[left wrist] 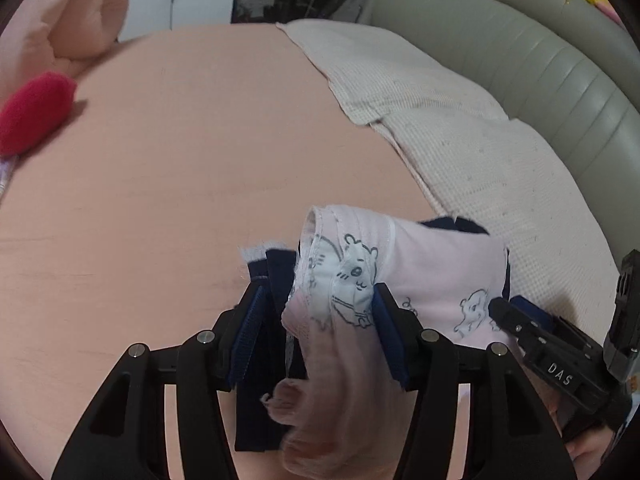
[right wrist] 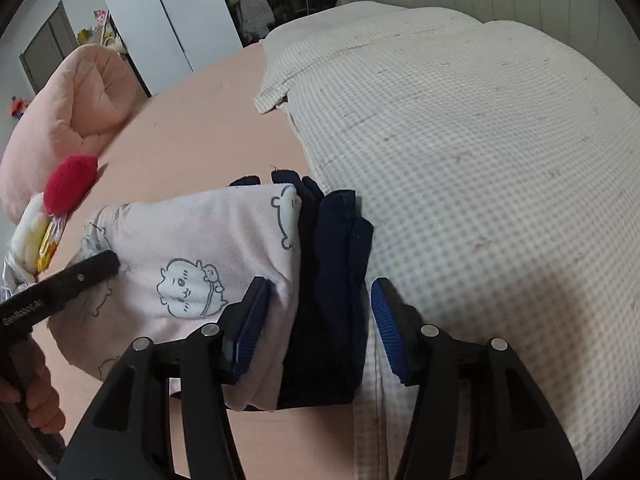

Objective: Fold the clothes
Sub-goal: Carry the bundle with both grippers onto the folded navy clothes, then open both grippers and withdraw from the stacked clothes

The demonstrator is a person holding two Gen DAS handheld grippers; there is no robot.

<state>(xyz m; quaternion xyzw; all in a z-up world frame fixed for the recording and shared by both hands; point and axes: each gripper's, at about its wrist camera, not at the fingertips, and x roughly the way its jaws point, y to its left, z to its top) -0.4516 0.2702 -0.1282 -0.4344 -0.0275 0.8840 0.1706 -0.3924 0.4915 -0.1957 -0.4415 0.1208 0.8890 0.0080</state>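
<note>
A folded bundle lies on the salmon bed sheet (left wrist: 180, 160): a pale pink garment (left wrist: 432, 264) printed with cartoon animals, wrapped over a navy garment (left wrist: 276, 268). My left gripper (left wrist: 318, 320) is shut on the bundle's near end, with pink and navy cloth bunched between its blue pads. In the right wrist view the pink garment (right wrist: 200, 240) and navy garment (right wrist: 332, 280) sit between the jaws of my right gripper (right wrist: 320, 312), which is open. Its left pad touches the pink cloth and its right pad stands clear of the navy. One of the left gripper's fingers (right wrist: 80, 276) rests on the pink cloth.
A beige checked blanket (right wrist: 480, 160) covers the bed's right side, next to the bundle. A rolled pink duvet (right wrist: 72, 112) and a red plush toy (right wrist: 70, 184) lie at the far left. A grey padded headboard (left wrist: 540, 60) runs along the right. A hand (right wrist: 40, 392) holds the left gripper.
</note>
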